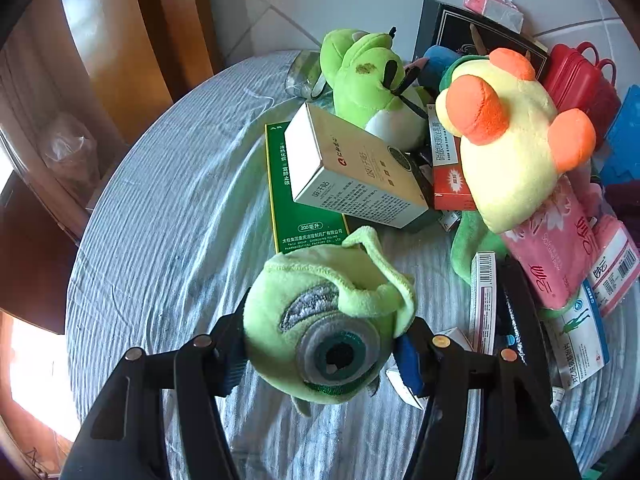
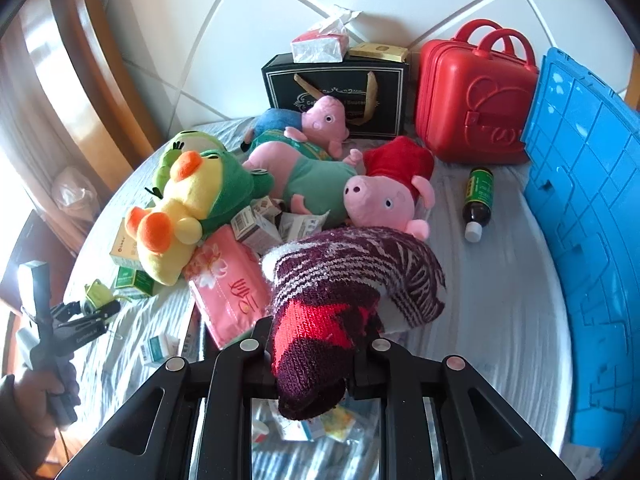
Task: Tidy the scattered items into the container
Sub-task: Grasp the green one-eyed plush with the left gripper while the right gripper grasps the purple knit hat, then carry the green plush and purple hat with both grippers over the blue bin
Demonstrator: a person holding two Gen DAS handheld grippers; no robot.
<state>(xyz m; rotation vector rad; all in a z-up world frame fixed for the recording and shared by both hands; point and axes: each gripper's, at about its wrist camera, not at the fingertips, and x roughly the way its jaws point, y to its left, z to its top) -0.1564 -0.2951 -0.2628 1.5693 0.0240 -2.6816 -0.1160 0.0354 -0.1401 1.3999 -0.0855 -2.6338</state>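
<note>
Around me: a yellow plush duck with orange feet (image 2: pixel 168 224) lies on a heap of small cardboard medicine boxes (image 2: pixel 256 224); a pink tissue pack (image 2: pixel 228 292) sits just beside my right fingers; three pink pig plush toys (image 2: pixel 384 200) lie behind.
My left fingers (image 1: pixel 320 344): clamped on a lime-green one-eyed plush ball (image 1: pixel 324 320), lifted off the cloth.
My right fingers (image 2: pixel 316 350): pinched narrow on a maroon, red and white striped knitted sock (image 2: pixel 348 280).
Container: a blue plastic crate (image 2: pixel 580 216) stands at the right edge, beside a red plastic suitcase-shaped box (image 2: pixel 472 96).
Surface: round, under a pale blue crinkled cloth (image 1: pixel 168 240); white tiled wall (image 2: pixel 280 8) behind.
</note>
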